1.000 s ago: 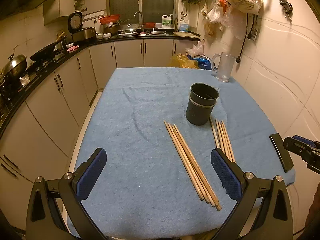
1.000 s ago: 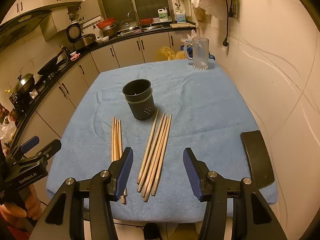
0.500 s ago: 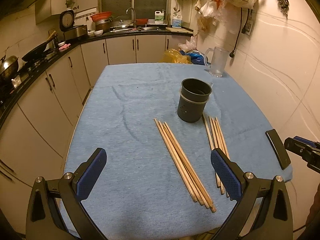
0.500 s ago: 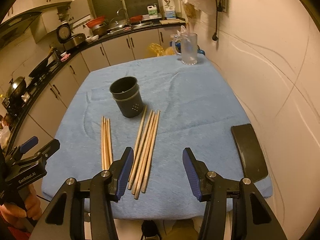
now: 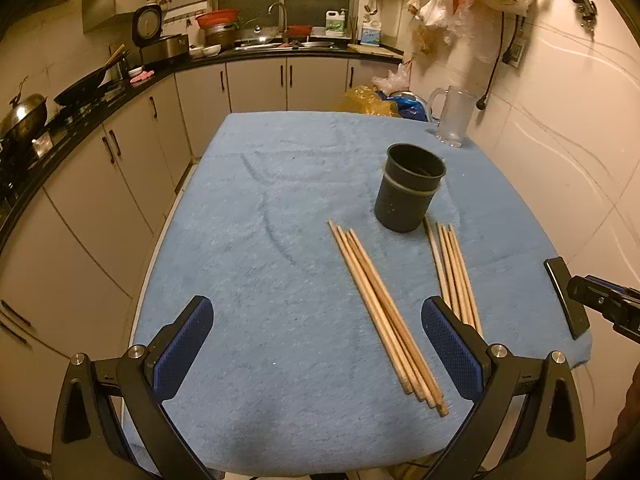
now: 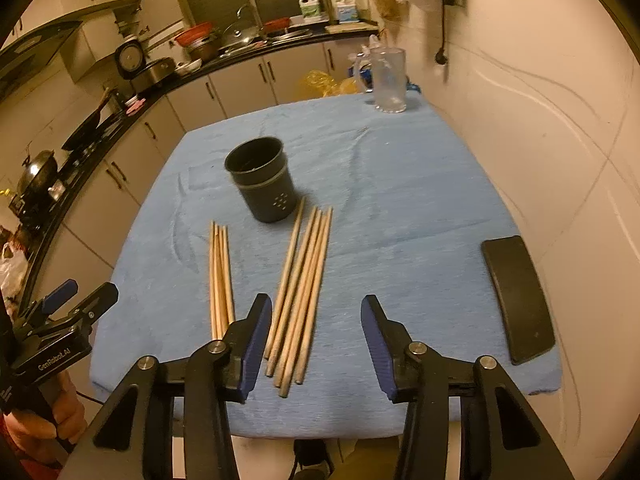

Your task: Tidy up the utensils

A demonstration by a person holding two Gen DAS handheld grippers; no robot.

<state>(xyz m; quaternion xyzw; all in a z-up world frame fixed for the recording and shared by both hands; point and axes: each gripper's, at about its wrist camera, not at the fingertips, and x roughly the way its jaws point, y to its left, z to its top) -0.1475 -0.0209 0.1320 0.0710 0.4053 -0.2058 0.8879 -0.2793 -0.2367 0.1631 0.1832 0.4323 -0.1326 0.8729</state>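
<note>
A dark round cup (image 5: 410,188) stands upright on the blue towel-covered table (image 5: 260,240). Two bundles of wooden chopsticks lie in front of it. The left bundle (image 5: 384,312) runs toward my left gripper (image 5: 318,344), which hovers open and holds nothing. In the right wrist view the right bundle (image 6: 304,288) has its near ends between the fingers of my right gripper (image 6: 316,344). Its jaws are closing, and the pads are clear of the sticks. The left bundle (image 6: 220,276) lies beside its left finger (image 6: 254,340). The cup (image 6: 262,180) is beyond.
A black phone (image 6: 518,298) lies near the table's right edge by the wall. A glass mug (image 6: 388,80) stands at the far right corner. Kitchen cabinets and a counter (image 5: 100,92) run along the left. A hand (image 6: 60,420) holds the left gripper's handle.
The right gripper's jaws have narrowed a little. Both views have shifted slightly. Nothing on the table has moved.
</note>
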